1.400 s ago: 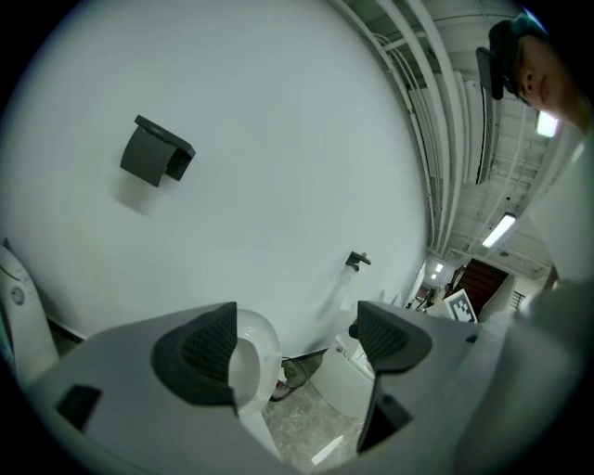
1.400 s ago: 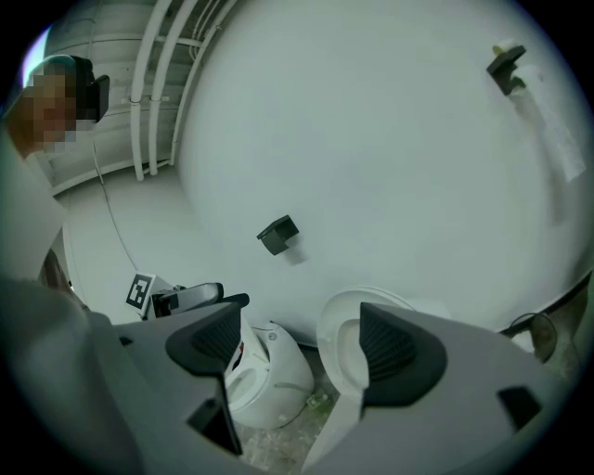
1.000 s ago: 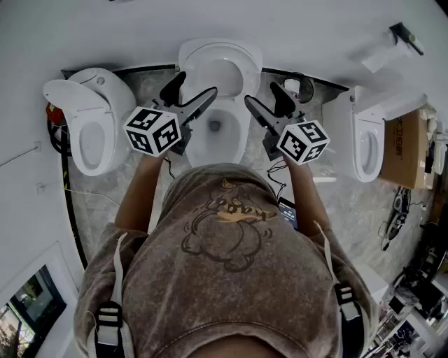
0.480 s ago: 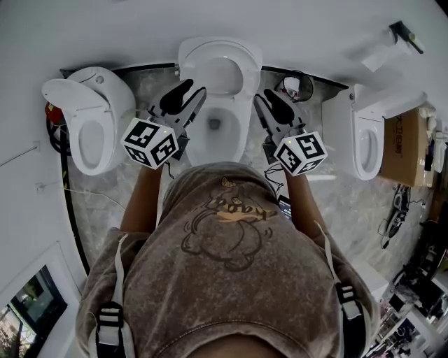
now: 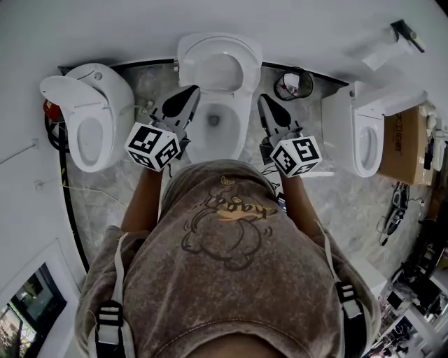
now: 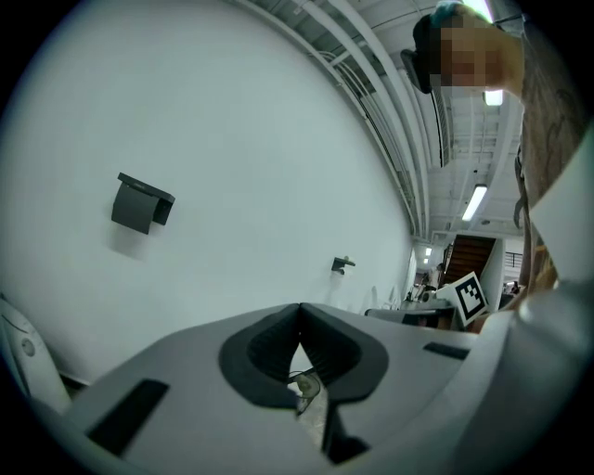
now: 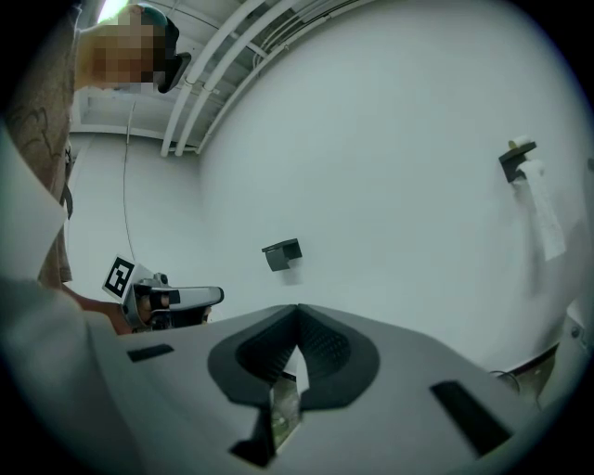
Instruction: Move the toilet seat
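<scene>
Operator: we are standing before the middle toilet bowl (image 5: 217, 129), with our brown shirt (image 5: 231, 231) filling the foreground.
Left gripper (image 5: 189, 94): we are holding it by the bowl's left edge. Its jaws have just been closing and are now meeting tip to tip, with nothing between them.
Right gripper (image 5: 266, 103): we are holding it by the bowl's right edge. Its jaws have likewise just been closing and are now pressing together, empty.
Toilet seat (image 5: 218, 46): it is standing raised behind the open bowl, against the white wall (image 5: 210, 17). Neither gripper is gripping it.
Neighbouring toilets: one (image 5: 91, 115) is sitting to the left and one (image 5: 367, 140) to the right.
</scene>
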